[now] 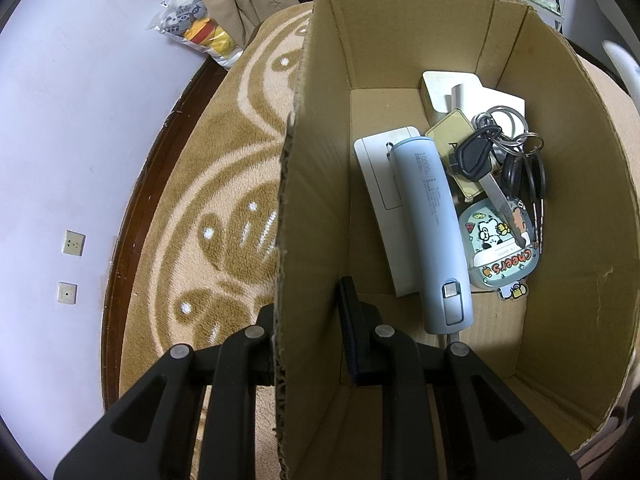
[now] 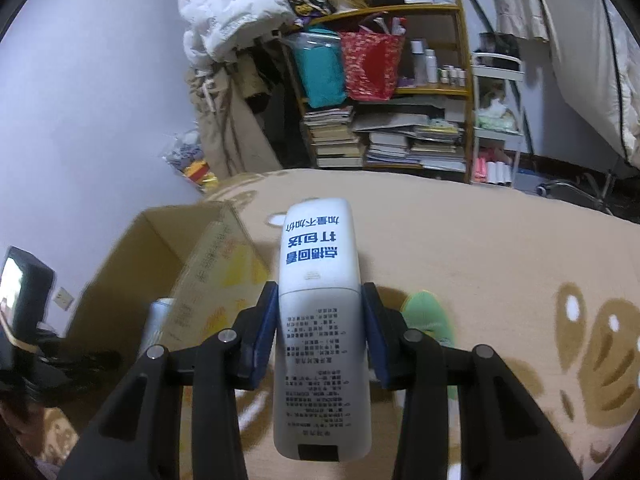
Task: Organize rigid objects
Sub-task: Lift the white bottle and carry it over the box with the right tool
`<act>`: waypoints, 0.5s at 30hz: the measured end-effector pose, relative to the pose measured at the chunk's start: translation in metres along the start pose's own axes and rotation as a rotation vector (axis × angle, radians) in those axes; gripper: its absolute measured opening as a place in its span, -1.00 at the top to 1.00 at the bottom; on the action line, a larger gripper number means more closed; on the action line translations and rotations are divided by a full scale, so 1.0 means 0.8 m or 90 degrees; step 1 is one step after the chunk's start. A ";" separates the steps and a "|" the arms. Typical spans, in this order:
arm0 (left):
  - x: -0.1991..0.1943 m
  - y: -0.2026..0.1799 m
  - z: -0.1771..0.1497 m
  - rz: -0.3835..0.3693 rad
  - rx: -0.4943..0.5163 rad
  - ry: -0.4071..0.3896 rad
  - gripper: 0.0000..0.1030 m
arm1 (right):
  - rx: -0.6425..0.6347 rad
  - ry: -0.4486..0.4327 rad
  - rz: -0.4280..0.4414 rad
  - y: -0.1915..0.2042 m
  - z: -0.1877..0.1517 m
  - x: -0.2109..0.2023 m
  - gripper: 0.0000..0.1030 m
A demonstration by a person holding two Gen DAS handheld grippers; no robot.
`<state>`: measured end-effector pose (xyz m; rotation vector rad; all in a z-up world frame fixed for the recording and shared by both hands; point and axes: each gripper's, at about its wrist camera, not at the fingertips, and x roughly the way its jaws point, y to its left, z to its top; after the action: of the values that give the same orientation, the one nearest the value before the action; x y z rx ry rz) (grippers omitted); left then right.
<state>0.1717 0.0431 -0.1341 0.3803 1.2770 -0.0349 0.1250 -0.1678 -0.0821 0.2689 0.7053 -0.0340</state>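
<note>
Two grippers shared the job: the right gripper (image 2: 320,320) pinched a white tube (image 2: 320,320), its long axis pointing forward between the jaws, with the cardboard box (image 2: 160,248) lower left; the left gripper (image 1: 310,332) clamped the box wall (image 1: 288,240).

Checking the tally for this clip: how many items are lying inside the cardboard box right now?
6 visible: blue power bank, white flat panel under it, white bracket at the back, gold tin, key bunch, cartoon case. More may be hidden underneath.

Matt cardboard box (image 1: 400,40) (rough-edged)
</note>
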 end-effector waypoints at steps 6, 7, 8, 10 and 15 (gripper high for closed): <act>0.000 0.001 0.000 0.001 0.001 0.000 0.61 | -0.041 -0.002 0.046 0.050 0.005 -0.002 0.15; 0.000 0.001 0.000 0.000 0.000 0.000 0.61 | -0.045 -0.003 0.053 0.058 0.006 -0.002 0.15; 0.000 0.001 0.000 0.000 0.000 0.000 0.61 | -0.049 -0.004 0.061 0.066 0.006 -0.003 0.15; -0.001 0.001 0.000 0.000 -0.001 0.000 0.61 | -0.053 -0.005 0.075 0.080 0.007 -0.002 0.15; -0.002 0.001 0.001 -0.001 0.001 -0.001 0.61 | -0.069 0.004 0.095 0.103 0.005 0.004 0.15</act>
<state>0.1724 0.0437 -0.1323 0.3803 1.2754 -0.0376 0.1397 -0.0890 -0.0621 0.2171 0.6892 0.1467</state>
